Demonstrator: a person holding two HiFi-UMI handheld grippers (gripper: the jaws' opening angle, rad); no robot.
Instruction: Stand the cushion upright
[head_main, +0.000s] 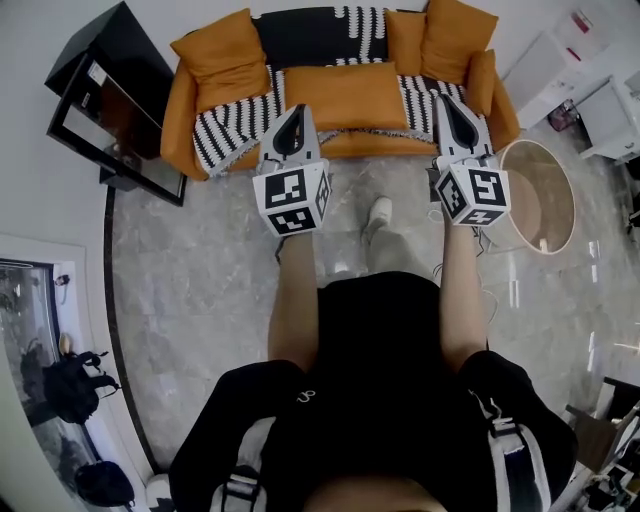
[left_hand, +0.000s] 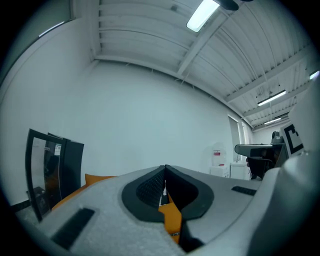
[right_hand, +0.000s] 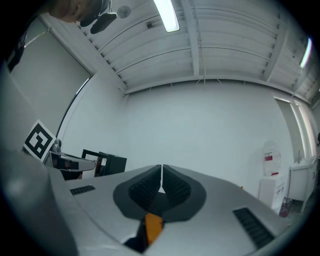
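Marble floor, orange sofa (head_main: 176, 120) at 12 o'clock, and the cushion (head_main: 345, 95) is lying flat on its seat. The left gripper (head_main: 295, 113) at 11 and right gripper (head_main: 447, 99) at 1 both have fingers clenched on nothing. Risk imo: pinch just the soft edge and it'll flop over.

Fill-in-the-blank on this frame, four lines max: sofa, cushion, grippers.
1. The long orange cushion lies ___ on the seat of the sofa, not upright.
2. The left hand-held gripper and the right hand-held gripper both have their jaws ___, with nothing held.
3. In the head view, the round table stands by the sofa's ___ end.
Missing words: flat; shut; right.
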